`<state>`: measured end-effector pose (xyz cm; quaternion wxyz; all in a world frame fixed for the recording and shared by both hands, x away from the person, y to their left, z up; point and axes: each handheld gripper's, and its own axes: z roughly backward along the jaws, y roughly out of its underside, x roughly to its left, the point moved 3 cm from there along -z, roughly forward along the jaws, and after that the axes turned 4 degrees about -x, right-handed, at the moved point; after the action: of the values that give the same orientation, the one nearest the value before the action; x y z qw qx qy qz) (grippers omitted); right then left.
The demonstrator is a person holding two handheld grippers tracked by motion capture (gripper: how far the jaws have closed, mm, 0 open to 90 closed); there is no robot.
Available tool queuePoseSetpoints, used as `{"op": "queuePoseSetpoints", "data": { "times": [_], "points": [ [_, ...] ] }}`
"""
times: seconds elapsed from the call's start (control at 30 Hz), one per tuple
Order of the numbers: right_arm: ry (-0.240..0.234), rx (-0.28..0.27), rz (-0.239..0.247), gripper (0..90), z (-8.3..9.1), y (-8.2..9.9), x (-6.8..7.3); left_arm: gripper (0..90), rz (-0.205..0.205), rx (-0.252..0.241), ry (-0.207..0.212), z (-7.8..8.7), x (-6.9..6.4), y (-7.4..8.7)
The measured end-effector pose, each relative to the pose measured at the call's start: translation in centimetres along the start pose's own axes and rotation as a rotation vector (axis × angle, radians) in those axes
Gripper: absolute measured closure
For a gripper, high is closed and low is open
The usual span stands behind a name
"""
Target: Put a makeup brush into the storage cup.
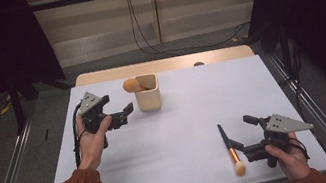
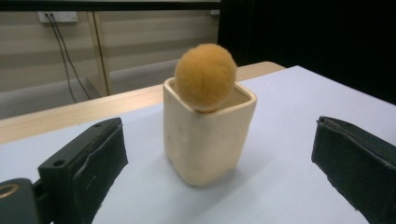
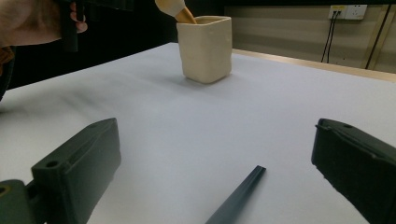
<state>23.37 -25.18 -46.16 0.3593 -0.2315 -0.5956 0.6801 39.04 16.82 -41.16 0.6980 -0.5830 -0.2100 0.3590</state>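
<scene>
Lower right of the high view: right gripper (image 1: 249,138), held in a hand (image 1: 289,160), jaws spread wide with nothing between them. Lower middle of the right gripper view: dark handle tip of a makeup brush (image 3: 238,194), lying flat on the white table (image 3: 261,107) between the two black jaws, touched by neither. Same brush (image 1: 230,148) in the high view, just left of the right gripper: long axis running from the dark handle end higher in the frame down to the pale bristle head near the bottom edge, slightly slanted. Brush directly ahead of the right gripper's opening, handle crossing the gap. Left of the high view's centre: left gripper (image 1: 124,114), in the other hand (image 1: 92,140), jaws likewise parted and empty, well apart from the lying brush. Upper centre: cream square cup (image 1: 147,94), upright, holding a second brush with a round orange head (image 1: 130,85) leaning out over its left rim. Left gripper view: cup (image 2: 205,137) centred between open jaws, a little way off, not touching. Judgement: lying brush far nearer the right gripper; coming move likely a short advance and a close across the handle; cup up and to the left of it, well apart.
</scene>
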Motion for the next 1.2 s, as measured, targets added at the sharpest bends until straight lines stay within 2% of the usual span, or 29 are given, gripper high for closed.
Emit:
{"op": "queuePoseSetpoints", "data": {
  "times": [0.17,0.2,0.53,0.7,0.8,0.83,0.9,1.07,1.2],
  "points": [
    [0.002,0.001,0.001,1.0,0.0,0.0,0.0,3.3,-0.015,-0.022,-0.01,1.3,-0.1,0.6],
    [0.002,0.001,0.002,1.0,0.0,0.0,0.0,3.3,-0.011,-0.025,-0.003,1.5,-0.2,0.6],
    [0.018,-0.002,-0.003,1.0,0.0,0.0,-0.2,3.3,-0.066,-0.01,0.036,3.6,-1.5,1.7],
    [0.027,-0.004,-0.011,1.0,-0.1,-0.1,-0.3,3.2,-0.056,-0.018,0.046,4.7,-2.0,2.4],
    [0.032,-0.005,-0.016,1.0,-0.1,-0.1,-0.4,3.2,-0.049,-0.056,0.042,5.4,-2.2,2.7],
    [0.036,-0.006,-0.02,1.0,-0.1,-0.1,-0.4,3.3,-0.05,-0.058,0.048,5.6,-2.2,2.8],
    [0.041,-0.006,-0.023,1.0,-0.1,0.0,-0.5,3.0,-0.02,-0.05,0.043,6.0,-2.1,3.2],
    [0.051,-0.013,-0.032,1.0,0.1,-0.1,-0.7,2.9,-0.012,-0.037,0.03,6.9,-1.8,4.1],
    [0.062,-0.017,-0.034,1.0,0.2,-0.1,-0.7,2.9,0.006,-0.049,0.017,7.7,-1.9,4.1]
  ]
}}
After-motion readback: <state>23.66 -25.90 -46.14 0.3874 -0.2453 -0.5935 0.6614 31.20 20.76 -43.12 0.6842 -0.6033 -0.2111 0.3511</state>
